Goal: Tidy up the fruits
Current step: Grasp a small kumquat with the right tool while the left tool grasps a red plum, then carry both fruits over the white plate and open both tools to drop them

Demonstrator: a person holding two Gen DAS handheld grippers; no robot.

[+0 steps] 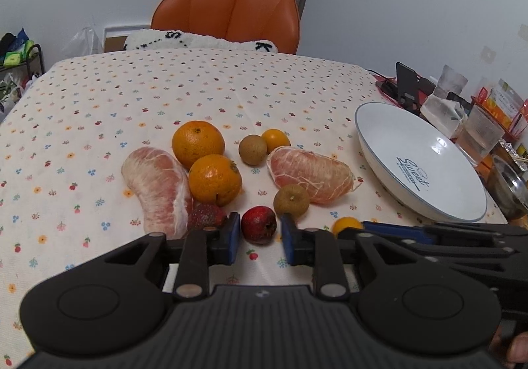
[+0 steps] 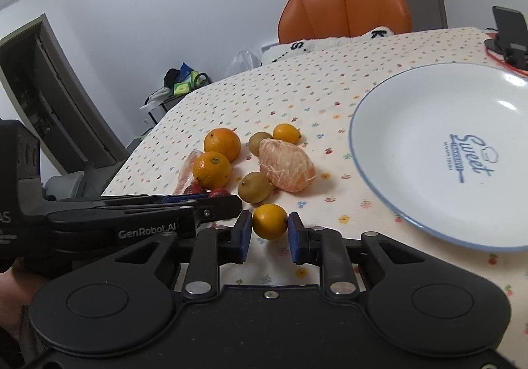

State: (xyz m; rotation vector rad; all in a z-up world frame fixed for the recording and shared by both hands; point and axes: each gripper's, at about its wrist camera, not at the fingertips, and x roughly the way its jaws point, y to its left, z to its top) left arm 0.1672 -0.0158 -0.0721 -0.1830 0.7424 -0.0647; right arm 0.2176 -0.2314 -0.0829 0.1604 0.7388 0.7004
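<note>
The pick-up step looks underway: the right hand-held gripper brackets a small orange fruit on the surface (pads near touching), the left hand-held gripper gapes before a red fruit; next, close, lift toward the plate.

- An orange padded chair pushed up to the table's far side.
- A fluffy white cushion with black letters on its seat.
- Ribbed clear drinking glasses by the table's right edge.
- A black phone stand near them.
</note>
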